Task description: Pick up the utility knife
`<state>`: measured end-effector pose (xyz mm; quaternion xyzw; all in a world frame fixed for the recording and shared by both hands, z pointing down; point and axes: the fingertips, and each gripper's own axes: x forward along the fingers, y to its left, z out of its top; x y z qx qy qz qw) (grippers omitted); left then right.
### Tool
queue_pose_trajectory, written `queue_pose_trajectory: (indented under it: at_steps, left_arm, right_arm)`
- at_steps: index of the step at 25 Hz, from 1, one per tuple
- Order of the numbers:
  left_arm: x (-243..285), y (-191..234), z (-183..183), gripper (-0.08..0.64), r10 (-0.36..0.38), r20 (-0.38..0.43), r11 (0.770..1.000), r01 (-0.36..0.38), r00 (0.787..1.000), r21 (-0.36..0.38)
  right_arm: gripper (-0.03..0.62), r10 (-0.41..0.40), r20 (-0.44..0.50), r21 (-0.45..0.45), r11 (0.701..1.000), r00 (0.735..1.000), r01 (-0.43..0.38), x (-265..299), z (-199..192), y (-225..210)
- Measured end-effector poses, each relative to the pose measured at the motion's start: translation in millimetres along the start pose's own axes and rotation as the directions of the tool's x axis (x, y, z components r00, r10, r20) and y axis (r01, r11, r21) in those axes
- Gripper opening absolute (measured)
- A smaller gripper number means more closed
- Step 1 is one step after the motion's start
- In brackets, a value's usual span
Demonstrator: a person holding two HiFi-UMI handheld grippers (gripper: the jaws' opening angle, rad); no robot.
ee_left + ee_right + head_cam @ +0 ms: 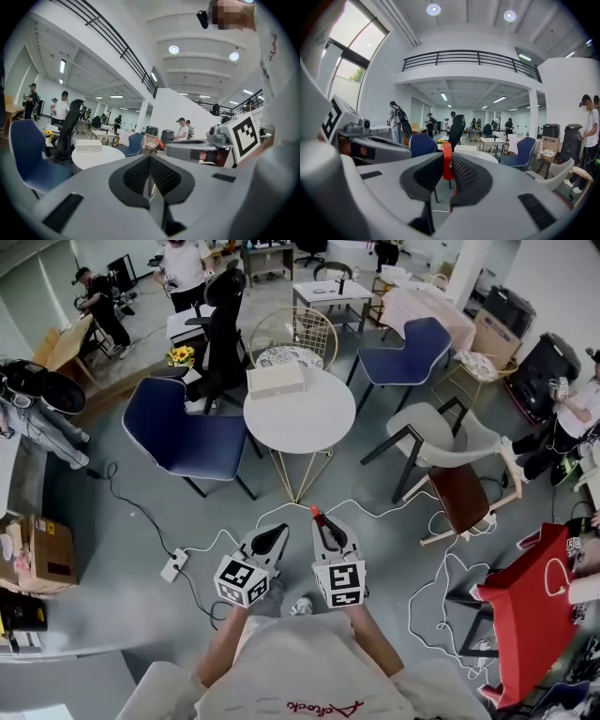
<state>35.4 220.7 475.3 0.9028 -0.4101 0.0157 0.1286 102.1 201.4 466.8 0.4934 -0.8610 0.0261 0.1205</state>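
Right gripper (446,174) is clamped on the utility knife (447,158): in the right gripper view the orange knife body stands upright between the two ribbed pads, pressed on both sides, with its rounded end rising above the pad tops. Left gripper (150,164) is closed and empty; in the left gripper view its two pads meet along a thin centre seam with nothing between them. In the head view both tools are held side by side, just apart, in front of the person's torso, the left gripper (278,531) at the left and the right gripper (321,521) at the right, each with its marker cube toward the body and its jaws pointing away. The utility knife (314,512) shows there only as a small orange tip projecting past the right jaws, above the grey floor (122,549) and clear of any surface. Ahead of the jaws stands a round white table (309,427) carrying a white box (276,380). A blue chair (183,437) is just left of the table. White cables (441,587) trail across the floor, and a power strip (174,565) lies to the left of the left gripper.
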Motion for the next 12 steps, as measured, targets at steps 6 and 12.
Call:
queue_pose_trajectory:
  at_steps: [6,12]
  left_arm:
    - [-12,-13,2,0.014,0.004,0.017,1.000,-0.004,1.000,0.017]
    - [-16,-24,9,0.012,-0.007,0.031,0.999,0.006,0.999,0.032]
  right_arm:
    - [0.063,0.004,0.024,-0.005,1.000,1.000,-0.004,-18,2,9]
    - [0.063,-0.011,0.045,-0.013,1.000,0.999,0.011,-29,8,9]
